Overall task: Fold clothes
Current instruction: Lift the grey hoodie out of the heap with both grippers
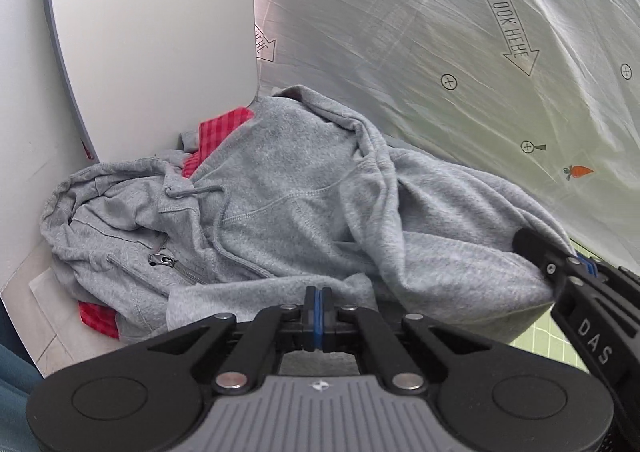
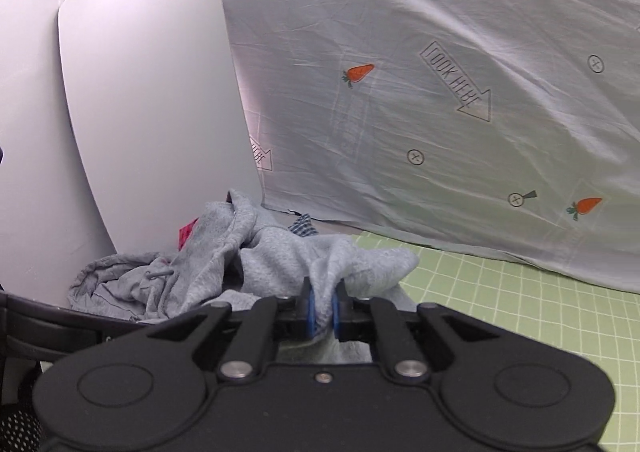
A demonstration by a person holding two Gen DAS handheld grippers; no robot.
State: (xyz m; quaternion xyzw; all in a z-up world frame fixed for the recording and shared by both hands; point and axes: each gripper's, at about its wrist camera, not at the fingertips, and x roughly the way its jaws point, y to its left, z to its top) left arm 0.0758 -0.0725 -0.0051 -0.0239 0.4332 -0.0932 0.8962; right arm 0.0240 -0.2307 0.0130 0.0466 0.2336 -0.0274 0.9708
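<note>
Gripping grey hoodie (image 2: 280,264) fold in right tongs (image 2: 323,312). Left tongs (image 1: 317,314) clenched at hoodie's near edge, cloth between pads unclear. Hoodie lying crumpled ahead, covering red garment (image 1: 224,132).

Hoodie (image 1: 304,188) is grey; cloth (image 1: 224,128) under it red w/ checks; sheet (image 2: 440,100) pale w/ orange carrots; mat (image 2: 520,304) green grid.

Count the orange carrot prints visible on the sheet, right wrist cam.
2: upper carrot mid-sheet, left of the arrow print; lower carrot near the right edge above the green mat. Folds may hide more.
</note>
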